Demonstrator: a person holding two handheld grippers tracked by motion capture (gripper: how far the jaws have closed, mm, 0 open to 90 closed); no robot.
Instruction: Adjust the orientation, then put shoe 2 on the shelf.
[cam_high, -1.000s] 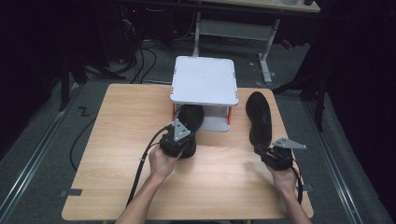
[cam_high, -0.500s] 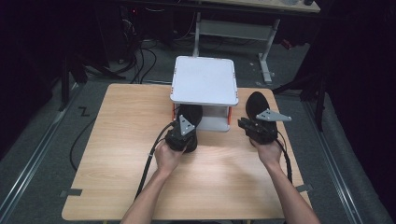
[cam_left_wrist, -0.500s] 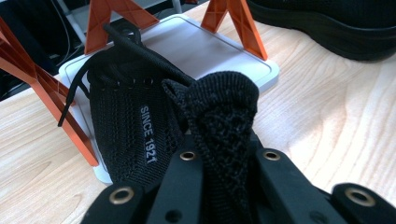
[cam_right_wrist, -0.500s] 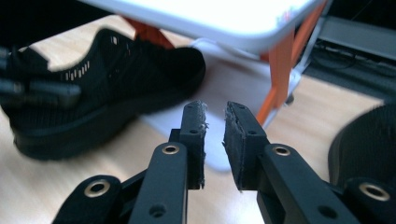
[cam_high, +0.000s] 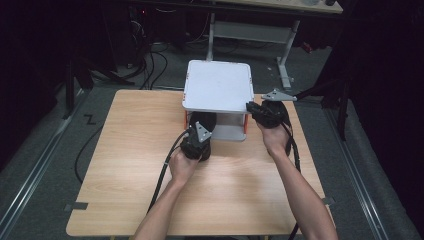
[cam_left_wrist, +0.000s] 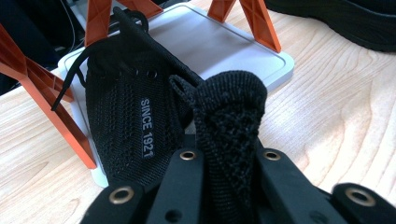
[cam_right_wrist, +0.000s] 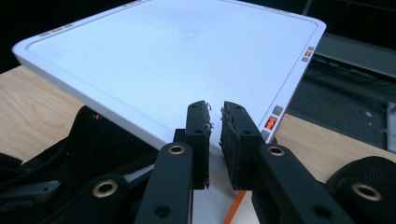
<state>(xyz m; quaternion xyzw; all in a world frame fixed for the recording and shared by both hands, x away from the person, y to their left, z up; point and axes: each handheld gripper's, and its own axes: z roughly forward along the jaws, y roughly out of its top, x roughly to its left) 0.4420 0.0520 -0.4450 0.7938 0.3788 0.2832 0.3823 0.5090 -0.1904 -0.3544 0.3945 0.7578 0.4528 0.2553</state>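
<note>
One black knit shoe (cam_left_wrist: 140, 135) sits half under the white rack (cam_high: 218, 86), heel clamped in my left fingers (cam_left_wrist: 224, 158). Right fingers (cam_right_wrist: 215, 140), empty and closing, hover at the rack's corner. I'd slide it in slow, dodging the orange legs (cam_left_wrist: 56, 102).

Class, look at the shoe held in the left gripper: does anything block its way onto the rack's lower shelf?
Nothing visible does. The left gripper pinches the shoe by its heel, and the toe already lies on the lower shelf, between the orange legs. The top shelf sits above it, not in its path.
</note>
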